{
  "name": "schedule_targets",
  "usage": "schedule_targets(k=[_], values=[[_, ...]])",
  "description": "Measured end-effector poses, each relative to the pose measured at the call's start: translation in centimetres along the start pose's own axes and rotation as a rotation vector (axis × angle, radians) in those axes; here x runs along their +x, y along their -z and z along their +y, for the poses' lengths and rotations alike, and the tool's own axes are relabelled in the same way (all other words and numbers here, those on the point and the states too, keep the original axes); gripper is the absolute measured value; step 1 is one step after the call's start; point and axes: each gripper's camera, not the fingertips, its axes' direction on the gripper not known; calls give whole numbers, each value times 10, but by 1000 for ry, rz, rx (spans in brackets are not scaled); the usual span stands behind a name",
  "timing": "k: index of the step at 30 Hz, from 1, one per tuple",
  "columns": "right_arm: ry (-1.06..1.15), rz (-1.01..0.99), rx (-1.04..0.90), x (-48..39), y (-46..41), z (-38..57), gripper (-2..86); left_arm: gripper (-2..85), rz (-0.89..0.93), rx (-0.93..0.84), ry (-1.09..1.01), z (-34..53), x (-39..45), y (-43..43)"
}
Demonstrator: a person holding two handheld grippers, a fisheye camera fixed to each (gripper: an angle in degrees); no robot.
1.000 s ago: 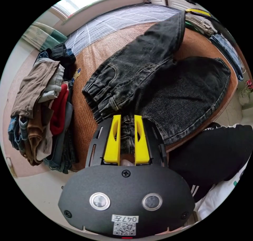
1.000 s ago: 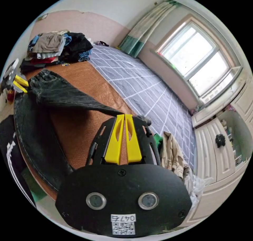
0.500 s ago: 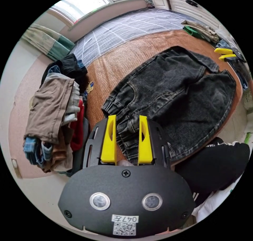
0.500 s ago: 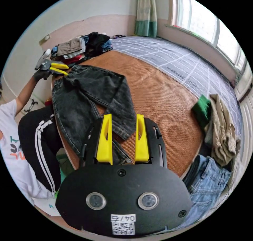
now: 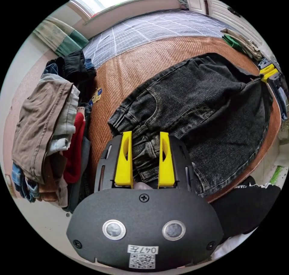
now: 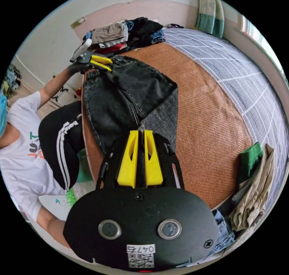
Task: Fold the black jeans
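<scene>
Jaws of left gripper (image 5: 145, 136) parted, straddling bunched waistband of black jeans (image 5: 192, 106), not pinching. Jaws of right gripper (image 6: 141, 134) nearly closed, pinching jeans hem. Label on gripper housing too small to read. Jeans faded black denim, folded over, lying on woven brown mat (image 6: 207, 121) on bed. Clothes pile (image 5: 48, 121) just beside waistband; khaki and green garments (image 6: 256, 178) at far edge.

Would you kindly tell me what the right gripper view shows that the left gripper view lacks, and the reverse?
Right gripper view: the person's bare arm and white shirt. Left gripper view: white cupboard doors. Both: the black jeans on the woven mat, the left gripper open at the waistband, the right gripper shut on them, the clothes pile.
</scene>
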Motion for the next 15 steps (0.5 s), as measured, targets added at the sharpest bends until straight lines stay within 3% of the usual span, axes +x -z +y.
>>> schedule_targets(k=[2,5,9,12,15], values=[[-127,-56,18,37,12,11,7,132,-23,4,-12,-1,-9,4],[-379,-115,198,98,37,48,7,133,-62,15,-55,-2,-26,14],[-851,75,579,137,51,114,49,133,-27,52,-20,-5,-69,36],[-893,248,593,119,43,126,116,134,-86,142,49,23,-89,82],[-731,326,467,89,23,115,97,131,-171,186,6,67,-79,137]])
